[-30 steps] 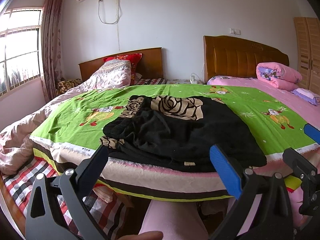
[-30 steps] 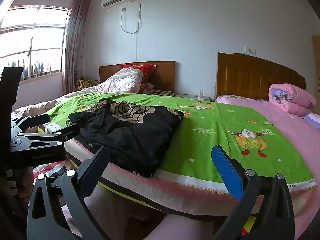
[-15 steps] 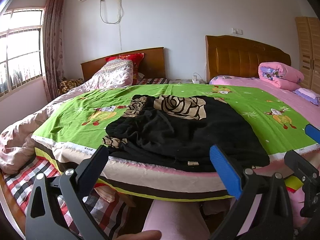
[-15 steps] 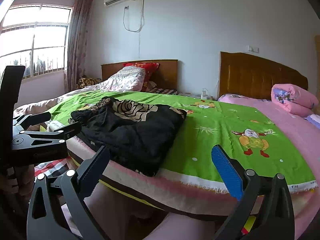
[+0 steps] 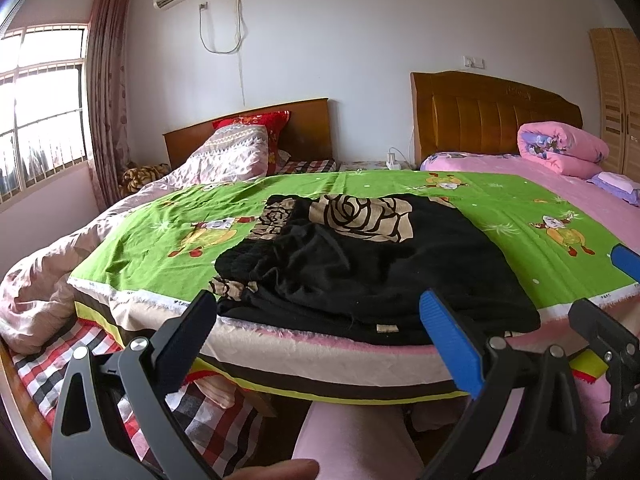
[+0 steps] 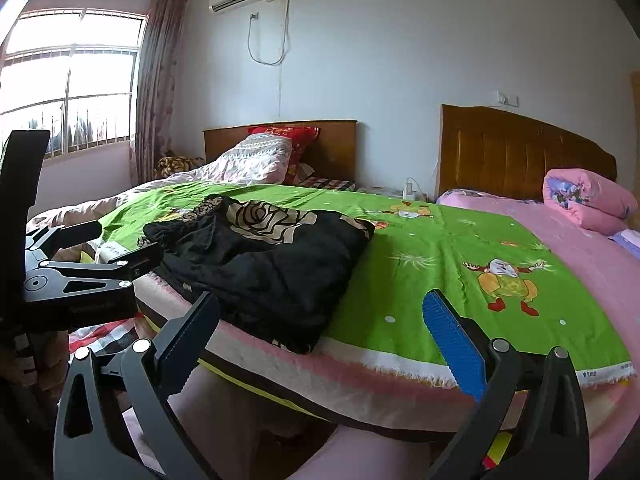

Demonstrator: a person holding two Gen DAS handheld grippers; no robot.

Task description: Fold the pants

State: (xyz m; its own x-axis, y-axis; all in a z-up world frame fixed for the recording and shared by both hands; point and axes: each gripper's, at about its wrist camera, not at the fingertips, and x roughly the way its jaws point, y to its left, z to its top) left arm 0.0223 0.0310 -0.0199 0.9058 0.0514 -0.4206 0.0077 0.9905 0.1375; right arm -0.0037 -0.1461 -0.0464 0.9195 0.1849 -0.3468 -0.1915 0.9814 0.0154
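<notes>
Black pants (image 5: 372,268) with a beige rose print lie bunched in a heap near the front edge of the green cartoon sheet (image 5: 512,208); the same pants (image 6: 264,260) show left of centre in the right wrist view. My left gripper (image 5: 320,332) hangs open just short of the bed edge, in front of the pants and apart from them. My right gripper (image 6: 324,332) is also open and holds nothing, off the bed edge to the right of the pants. The left gripper's frame (image 6: 80,276) shows at the left of the right wrist view.
The green sheet lies over a pink bed (image 6: 592,248) with a wooden headboard (image 5: 492,120) and a rolled pink quilt (image 5: 560,148). A second bed with a rumpled quilt (image 5: 52,264) stands to the left. A person's pink-clad leg (image 5: 356,432) is below the bed edge.
Both grippers have drifted slightly towards the bed, and the view has shifted a little. Both jaws stay open; the pants have not moved.
</notes>
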